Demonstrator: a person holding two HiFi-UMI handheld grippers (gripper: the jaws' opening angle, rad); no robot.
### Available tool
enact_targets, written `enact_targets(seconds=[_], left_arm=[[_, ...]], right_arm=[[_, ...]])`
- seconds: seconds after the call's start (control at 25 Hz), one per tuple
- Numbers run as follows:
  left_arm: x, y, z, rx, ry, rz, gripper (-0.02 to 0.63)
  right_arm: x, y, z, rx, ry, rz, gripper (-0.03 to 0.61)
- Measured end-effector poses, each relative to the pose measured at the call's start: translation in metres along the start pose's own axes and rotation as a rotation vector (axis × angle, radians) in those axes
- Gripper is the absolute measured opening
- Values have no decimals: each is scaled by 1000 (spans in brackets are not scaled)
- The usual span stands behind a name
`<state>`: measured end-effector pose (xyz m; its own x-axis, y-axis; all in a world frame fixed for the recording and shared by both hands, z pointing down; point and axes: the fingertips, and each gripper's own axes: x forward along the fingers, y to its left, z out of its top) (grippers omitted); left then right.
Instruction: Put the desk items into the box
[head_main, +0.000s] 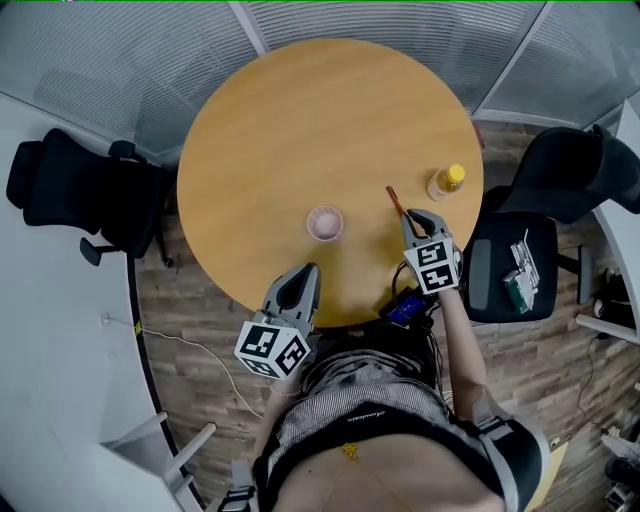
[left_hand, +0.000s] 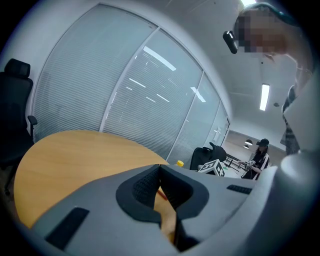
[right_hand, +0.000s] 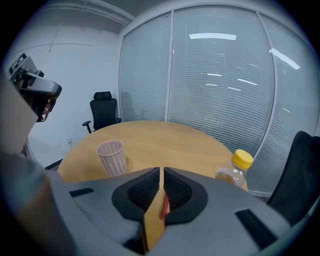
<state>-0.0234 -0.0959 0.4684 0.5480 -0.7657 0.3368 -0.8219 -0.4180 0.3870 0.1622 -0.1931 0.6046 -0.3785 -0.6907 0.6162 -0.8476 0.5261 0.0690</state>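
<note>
At the table's (head_main: 300, 120) near edge the left tool (head_main: 305, 272) has its jaws pressed together on nothing. To its right, the right tool (head_main: 415, 216) is likewise closed to a thin slit, a red pen (head_main: 395, 200) lying on the table just past its tips. A pink mesh cup (head_main: 325, 223) stands left of the pen, and a yellow-capped bottle (head_main: 447, 182) sits farther off near the right rim

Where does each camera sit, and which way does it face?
Head view: on the person's head, looking steeply down at the table; torso, left gripper and right gripper show.
Left gripper view: on the left gripper, looking across the table toward blinds; its shut jaws show.
Right gripper view: on the right gripper, facing cup and bottle; its jaws show, gripping the pen.
Shared: head and right gripper views both show cup and bottle.
</note>
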Motion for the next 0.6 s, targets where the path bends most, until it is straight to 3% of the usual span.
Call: enact_targets(seconds=[0.36,0.48,0.6], left_arm=[[-4,2,-11,-20,27,10,18],[-3,3,-14,-26,38,12,18],[-1,1,-18,-31,47,15,18]], right_arm=[[30,0,-43,14,111,66,39],[40,-1,-57,41,144,85,118],[49,-4,-73,65,178,94,118]])
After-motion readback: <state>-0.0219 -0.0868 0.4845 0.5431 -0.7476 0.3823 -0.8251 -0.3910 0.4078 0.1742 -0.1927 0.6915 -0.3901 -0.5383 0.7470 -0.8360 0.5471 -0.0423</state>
